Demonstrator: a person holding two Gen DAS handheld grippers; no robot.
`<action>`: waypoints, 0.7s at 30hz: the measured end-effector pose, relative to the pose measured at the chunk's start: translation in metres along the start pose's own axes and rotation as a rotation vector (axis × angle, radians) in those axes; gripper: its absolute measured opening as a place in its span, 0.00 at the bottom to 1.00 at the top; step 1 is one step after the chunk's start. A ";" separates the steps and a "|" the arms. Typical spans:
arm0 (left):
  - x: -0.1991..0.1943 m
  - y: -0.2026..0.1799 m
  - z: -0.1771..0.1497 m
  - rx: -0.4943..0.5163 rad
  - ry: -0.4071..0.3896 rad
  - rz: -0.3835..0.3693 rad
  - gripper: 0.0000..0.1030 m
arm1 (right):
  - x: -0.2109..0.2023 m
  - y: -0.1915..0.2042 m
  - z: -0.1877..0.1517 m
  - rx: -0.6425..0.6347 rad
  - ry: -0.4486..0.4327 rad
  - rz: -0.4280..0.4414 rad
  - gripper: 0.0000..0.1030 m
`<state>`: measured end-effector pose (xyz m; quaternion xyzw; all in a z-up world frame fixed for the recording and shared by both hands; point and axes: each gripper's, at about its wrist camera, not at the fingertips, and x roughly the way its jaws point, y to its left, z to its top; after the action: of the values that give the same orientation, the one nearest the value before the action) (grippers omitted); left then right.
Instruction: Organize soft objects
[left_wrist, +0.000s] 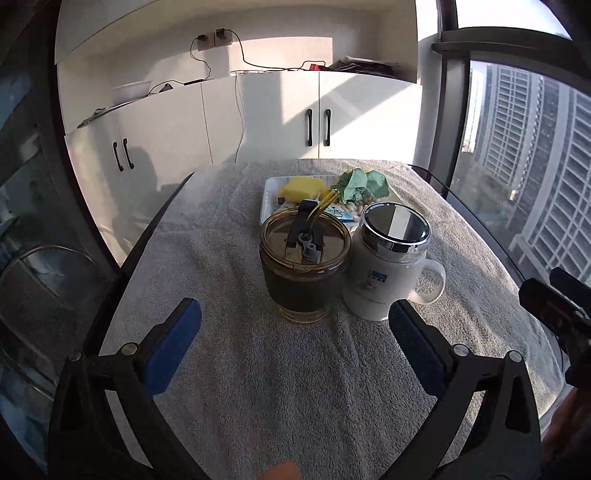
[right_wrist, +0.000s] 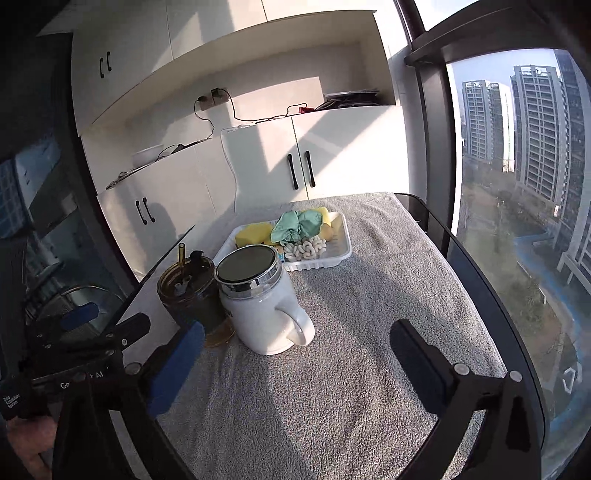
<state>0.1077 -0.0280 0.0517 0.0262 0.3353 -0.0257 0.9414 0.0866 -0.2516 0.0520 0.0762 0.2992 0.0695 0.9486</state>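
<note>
Both grippers hang over a table covered with a grey towel (left_wrist: 236, 369), near its front edge.

Left gripper (left_wrist: 295, 332): jaws spread wide, nothing between the blue pads (left_wrist: 177, 343). It faces a brown glass cup (left_wrist: 304, 266) with a lid and a bent yellow straw. The cup stands just ahead of the fingertips, not touching them.

Right gripper (right_wrist: 295, 358): jaws also spread wide, holding nothing. Bare towel lies between its fingers. In the left wrist view, the right gripper shows as a dark shape at the right edge.

A white mug (left_wrist: 388, 273) with a chrome lid stands touching or just beside the glass cup, on its right, handle pointing right. In the right wrist view the mug (right_wrist: 266, 306) sits ahead and left of the gripper's centre.

The soft objects lie in a white tray (right_wrist: 332, 254) behind the two cups, towards the far end of the table:
- yellow sponge (right_wrist: 253, 233), at the left of the tray
- crumpled green cloth (right_wrist: 299, 223), in the middle, on top of other items
- white knotted rope (right_wrist: 306, 249), at the front
- more yellow pieces at the right, partly hidden

Neither gripper touches the tray or its contents.
</note>
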 end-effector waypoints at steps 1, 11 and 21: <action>-0.002 -0.002 -0.002 0.004 0.000 0.009 1.00 | -0.002 0.000 0.000 0.003 -0.002 -0.009 1.00; -0.004 -0.007 -0.011 -0.004 0.015 -0.003 1.00 | -0.009 0.017 -0.012 -0.034 0.008 -0.106 1.00; 0.008 0.009 -0.016 -0.064 0.041 0.035 1.00 | -0.002 0.023 -0.016 -0.042 0.035 -0.154 1.00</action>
<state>0.1047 -0.0178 0.0346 0.0025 0.3548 0.0019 0.9349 0.0738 -0.2274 0.0442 0.0320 0.3192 0.0038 0.9471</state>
